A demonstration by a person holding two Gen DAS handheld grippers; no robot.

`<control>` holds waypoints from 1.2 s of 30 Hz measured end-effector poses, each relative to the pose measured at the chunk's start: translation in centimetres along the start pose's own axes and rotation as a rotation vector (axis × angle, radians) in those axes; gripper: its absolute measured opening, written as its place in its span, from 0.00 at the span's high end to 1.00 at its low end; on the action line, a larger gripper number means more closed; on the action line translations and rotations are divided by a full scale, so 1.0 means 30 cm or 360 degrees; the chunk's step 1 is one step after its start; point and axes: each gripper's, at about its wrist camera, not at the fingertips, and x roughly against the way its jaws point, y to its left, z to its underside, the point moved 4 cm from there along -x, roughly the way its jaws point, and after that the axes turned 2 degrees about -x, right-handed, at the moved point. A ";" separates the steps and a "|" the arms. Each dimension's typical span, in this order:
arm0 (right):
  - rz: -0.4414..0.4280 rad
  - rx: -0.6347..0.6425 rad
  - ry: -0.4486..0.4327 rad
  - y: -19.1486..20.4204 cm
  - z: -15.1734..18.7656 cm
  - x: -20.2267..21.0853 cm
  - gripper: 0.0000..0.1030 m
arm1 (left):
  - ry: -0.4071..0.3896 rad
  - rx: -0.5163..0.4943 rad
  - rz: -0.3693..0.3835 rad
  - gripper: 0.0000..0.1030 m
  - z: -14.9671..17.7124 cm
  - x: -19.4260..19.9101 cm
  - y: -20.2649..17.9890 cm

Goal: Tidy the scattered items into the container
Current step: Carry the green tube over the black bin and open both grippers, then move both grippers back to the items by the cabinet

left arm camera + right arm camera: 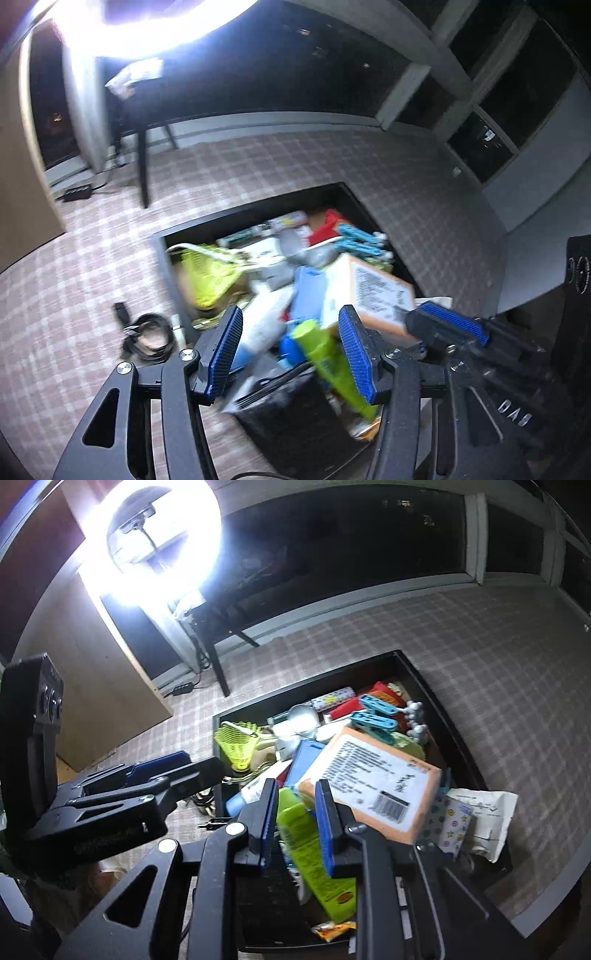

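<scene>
A black box (162, 240) (458, 734) sits on the checked carpet, heaped with items: an orange packet (373, 291) (373, 786), a green tube (328, 358) (310, 842), a yellow-green mesh basket (207, 277) (236, 746), blue clothes pegs (373, 716). My left gripper (290, 350) is open and empty above the near end of the box. My right gripper (295, 823) hovers over the green tube with jaws narrowly apart, holding nothing; it also shows in the left wrist view (450, 325). A coiled black cable (147, 336) lies on the carpet left of the box.
A bright ring light (162, 539) stands at the back left beside a black table leg (218, 664). A power strip (77, 192) lies by the wall. A wooden panel (96, 672) stands at the left. A white paper bag (487, 812) hangs over the box's right rim.
</scene>
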 end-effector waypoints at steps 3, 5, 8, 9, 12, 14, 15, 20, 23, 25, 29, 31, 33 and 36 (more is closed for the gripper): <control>-0.0006 0.0057 -0.0012 0.051 -0.001 0.001 0.79 | -0.0008 0.0055 -0.0043 0.51 0.021 0.032 0.087; -0.0027 0.0084 -0.0011 0.078 -0.005 -0.003 0.77 | -0.0024 0.0077 -0.0095 0.51 0.046 0.061 0.155; -0.0055 0.0109 -0.0016 0.112 -0.009 0.000 0.73 | -0.0048 0.0130 -0.0185 0.51 0.092 0.116 0.276; -0.0068 0.0119 -0.0016 0.126 -0.009 -0.001 0.73 | -0.0053 0.0162 -0.0211 0.51 0.106 0.134 0.319; -0.0051 0.0168 -0.0024 0.168 -0.005 -0.014 0.72 | -0.0068 0.0257 -0.0310 0.51 0.160 0.198 0.465; -0.0041 0.0204 -0.0024 0.203 0.002 -0.031 0.72 | -0.0081 0.0334 -0.0375 0.51 0.199 0.242 0.557; -0.0046 0.0222 -0.0022 0.223 0.007 -0.041 0.72 | -0.0087 0.0373 -0.0404 0.51 0.220 0.264 0.601; -0.0105 0.0299 0.0037 0.318 0.036 -0.115 0.72 | -0.0116 0.0546 -0.0504 0.51 0.329 0.366 0.786; -0.0153 0.0325 0.0076 0.380 0.053 -0.159 0.72 | -0.0119 0.0631 -0.0557 0.51 0.398 0.411 0.870; -0.0192 0.0335 0.0097 0.420 0.064 -0.182 0.71 | -0.0124 0.0679 -0.0578 0.51 0.437 0.438 0.917; -0.0234 0.0403 0.0130 0.532 0.088 -0.226 0.71 | -0.0137 0.0775 -0.0636 0.50 0.519 0.494 1.014; -0.0253 0.0445 0.0138 0.593 0.099 -0.242 0.70 | -0.0145 0.0837 -0.0658 0.50 0.558 0.526 1.074; -0.0268 0.0494 0.0147 0.657 0.109 -0.262 0.66 | -0.0152 0.0882 -0.0688 0.50 0.587 0.552 1.126; -0.0288 0.0566 0.0167 0.756 0.122 -0.297 0.66 | -0.0163 0.0937 -0.0745 0.50 0.618 0.586 1.209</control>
